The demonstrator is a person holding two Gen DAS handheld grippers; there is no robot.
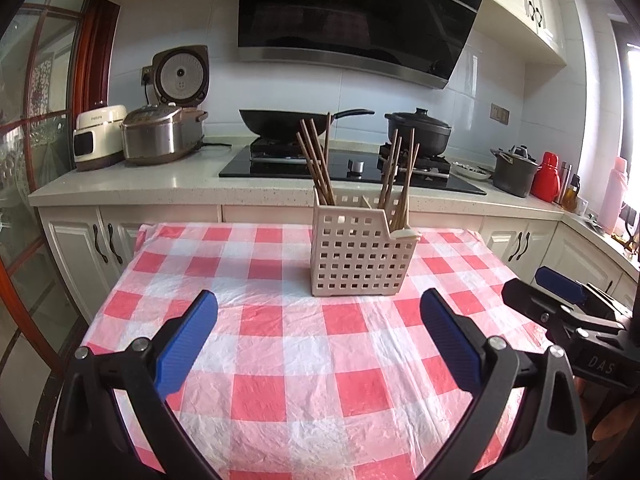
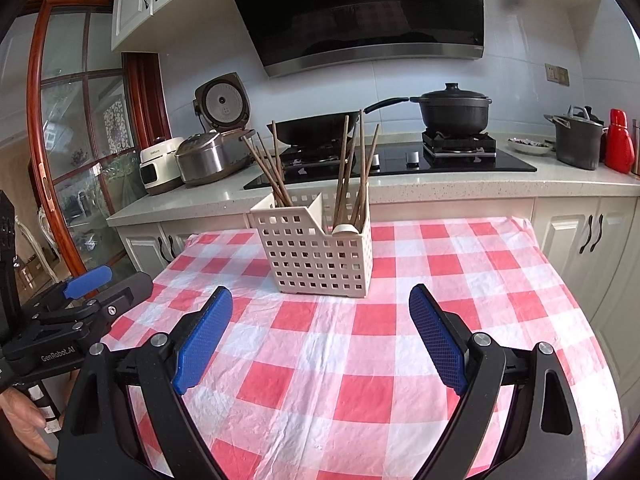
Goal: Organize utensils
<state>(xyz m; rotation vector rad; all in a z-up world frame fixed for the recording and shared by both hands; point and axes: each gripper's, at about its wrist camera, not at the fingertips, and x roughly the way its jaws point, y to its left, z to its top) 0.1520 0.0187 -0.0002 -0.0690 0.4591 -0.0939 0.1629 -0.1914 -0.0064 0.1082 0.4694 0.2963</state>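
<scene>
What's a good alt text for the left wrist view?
A perforated cream utensil caddy holding brown chopsticks in two compartments stands on a red-and-white checked tablecloth. The left gripper, fingers wide open and empty, points at it. The right gripper shows at the right edge; behind is a counter with a wok and rice cooker.

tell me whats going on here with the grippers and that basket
A person holds two grippers over a checked tablecloth. The left gripper and right gripper are both open and empty, short of the white basket. Chopsticks already stand in its two compartments, with a pale utensil beside them. Nothing lies loose on the cloth.
</scene>
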